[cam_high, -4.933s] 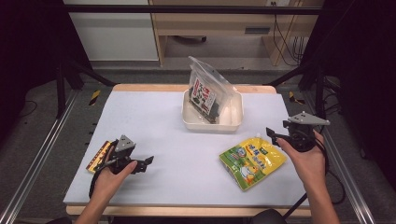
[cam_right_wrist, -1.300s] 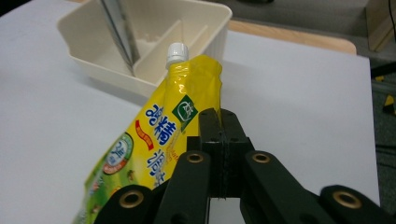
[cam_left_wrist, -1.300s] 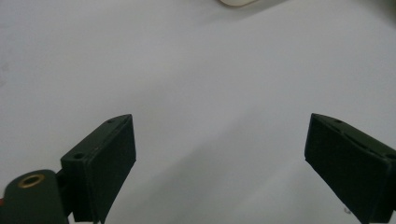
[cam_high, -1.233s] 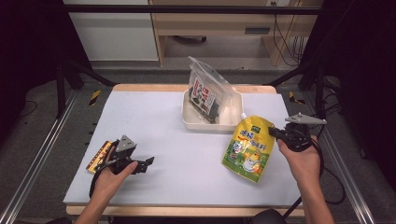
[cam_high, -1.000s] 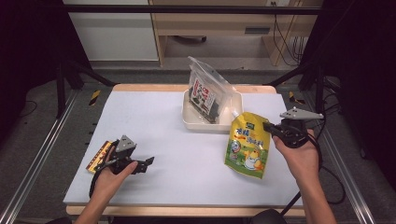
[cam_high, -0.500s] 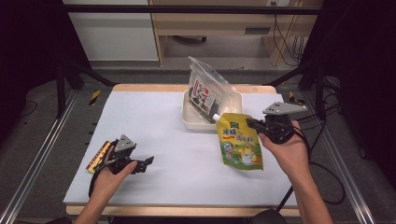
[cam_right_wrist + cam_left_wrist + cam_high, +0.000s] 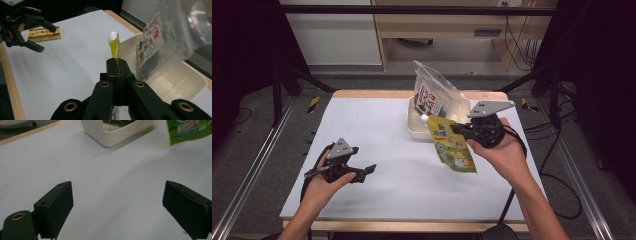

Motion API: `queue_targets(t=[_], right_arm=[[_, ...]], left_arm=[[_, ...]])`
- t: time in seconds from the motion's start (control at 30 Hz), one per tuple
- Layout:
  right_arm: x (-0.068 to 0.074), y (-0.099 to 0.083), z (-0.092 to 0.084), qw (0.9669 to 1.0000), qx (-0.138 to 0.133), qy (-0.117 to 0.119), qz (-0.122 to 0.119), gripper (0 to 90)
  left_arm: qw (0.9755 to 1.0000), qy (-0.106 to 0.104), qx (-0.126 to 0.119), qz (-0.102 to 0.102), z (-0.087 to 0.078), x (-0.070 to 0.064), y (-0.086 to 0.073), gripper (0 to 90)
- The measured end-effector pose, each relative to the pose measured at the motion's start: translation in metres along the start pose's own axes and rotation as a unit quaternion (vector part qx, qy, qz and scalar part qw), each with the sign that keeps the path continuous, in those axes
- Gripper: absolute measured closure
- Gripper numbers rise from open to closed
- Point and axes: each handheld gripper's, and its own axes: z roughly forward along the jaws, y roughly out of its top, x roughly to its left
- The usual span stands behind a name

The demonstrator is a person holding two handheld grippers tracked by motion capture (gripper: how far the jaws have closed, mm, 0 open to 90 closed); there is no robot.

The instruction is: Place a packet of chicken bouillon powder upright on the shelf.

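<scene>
Mid-carry: right claw (image 7: 458, 128) clamped on top edge of yellow-green spout pouch (image 7: 452, 148), hanging off the bench (image 7: 382, 125) just beside white bin (image 7: 413, 131) w/ clear snack bag (image 7: 432, 95) inside; next, I'd judge, lift over rim & release; left claw (image 7: 364, 172) wide, empty.

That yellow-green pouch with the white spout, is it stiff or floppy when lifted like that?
Probably floppy: the pouch hangs slanting below the right gripper, pinched by its top edge. Its body looks fairly flat, so likely light. It may swing as it moves.
</scene>
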Motion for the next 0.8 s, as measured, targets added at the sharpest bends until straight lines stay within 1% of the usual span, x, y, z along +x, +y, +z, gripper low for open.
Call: queue_targets(t=[0.03,0.07,0.1,0.13,0.17,0.2,0.27,0.3,0.33,0.37,0.43,0.47,0.5,0.53,0.57,0.6,0.63,0.67,0.7,0.77,0.8], right_arm=[[0.002,0.002,0.003,0.9999,-0.001,0.01,-0.004,90.0],[0.004,0.004,0.007,0.9998,0.0,0.019,-0.008,90.0],[0.006,0.006,0.011,0.9996,0.002,0.026,-0.014,90.0],[0.006,0.006,0.011,0.9996,0.002,0.026,-0.014,90.0],[0.011,0.009,0.019,0.9988,0.005,0.042,-0.025,90.0],[0.014,0.011,0.022,0.9983,0.007,0.049,-0.031,90.0],[0.02,0.014,0.029,0.9969,0.01,0.064,-0.044,90.0],[0.023,0.016,0.033,0.9961,0.012,0.069,-0.053,90.0],[0.026,0.018,0.036,0.9955,0.014,0.074,-0.058,90.0],[0.028,0.019,0.039,0.9945,0.018,0.08,-0.066,90.0],[0.032,0.022,0.045,0.9931,0.022,0.088,-0.074,90.0],[0.034,0.023,0.048,0.9922,0.023,0.093,-0.08,90.0],[0.036,0.025,0.05,0.9913,0.025,0.098,-0.085,90.0],[0.036,0.025,0.05,0.9913,0.025,0.098,-0.085,90.0],[0.039,0.027,0.054,0.99,0.027,0.105,-0.09,90.0],[0.041,0.028,0.056,0.9892,0.028,0.11,-0.093,90.0],[0.042,0.028,0.057,0.9884,0.029,0.114,-0.096,90.0],[0.042,0.028,0.057,0.9884,0.029,0.114,-0.096,90.0],[0.045,0.029,0.06,0.9871,0.031,0.12,-0.101,90.0],[0.048,0.03,0.062,0.9857,0.031,0.129,-0.104,90.0],[0.05,0.031,0.062,0.9852,0.032,0.13,-0.107,90.0]], left_arm=[[1.0,-0.004,0.003,0.006,-0.001,0.0,0.003,9.5],[0.9998,-0.014,0.01,0.014,-0.001,-0.001,0.01,9.5],[0.9998,-0.014,0.01,0.014,-0.001,-0.001,0.01,9.5],[0.9996,-0.017,0.012,0.017,-0.001,-0.001,0.013,9.5],[0.9992,-0.026,0.019,0.022,-0.001,0.0,0.02,9.7],[0.999,-0.029,0.022,0.026,-0.001,0.0,0.023,9.7],[0.9983,-0.031,0.032,0.037,-0.002,0.0,0.03,9.8],[0.9983,-0.031,0.032,0.037,-0.002,0.0,0.03,9.8],[0.9978,-0.032,0.037,0.045,-0.002,-0.001,0.033,9.8],[0.9969,-0.031,0.044,0.057,-0.004,-0.002,0.041,9.8],[0.996,-0.035,0.047,0.067,-0.006,-0.003,0.049,9.7],[0.996,-0.035,0.047,0.067,-0.006,-0.003,0.049,9.7],[0.9956,-0.034,0.049,0.072,-0.007,-0.004,0.053,9.7],[0.9949,-0.033,0.051,0.08,-0.009,-0.006,0.056,9.7],[0.993,-0.033,0.058,0.097,-0.011,-0.008,0.063,9.7],[0.993,-0.033,0.058,0.097,-0.011,-0.008,0.063,9.8],[0.9912,-0.034,0.062,0.111,-0.012,-0.011,0.07,9.9],[0.9912,-0.034,0.062,0.111,-0.012,-0.011,0.07,10.0],[0.9892,-0.037,0.067,0.126,-0.013,-0.014,0.075,10.1],[0.9875,-0.04,0.069,0.136,-0.013,-0.015,0.079,10.3],[0.9872,-0.043,0.069,0.137,-0.013,-0.016,0.08,10.6]])
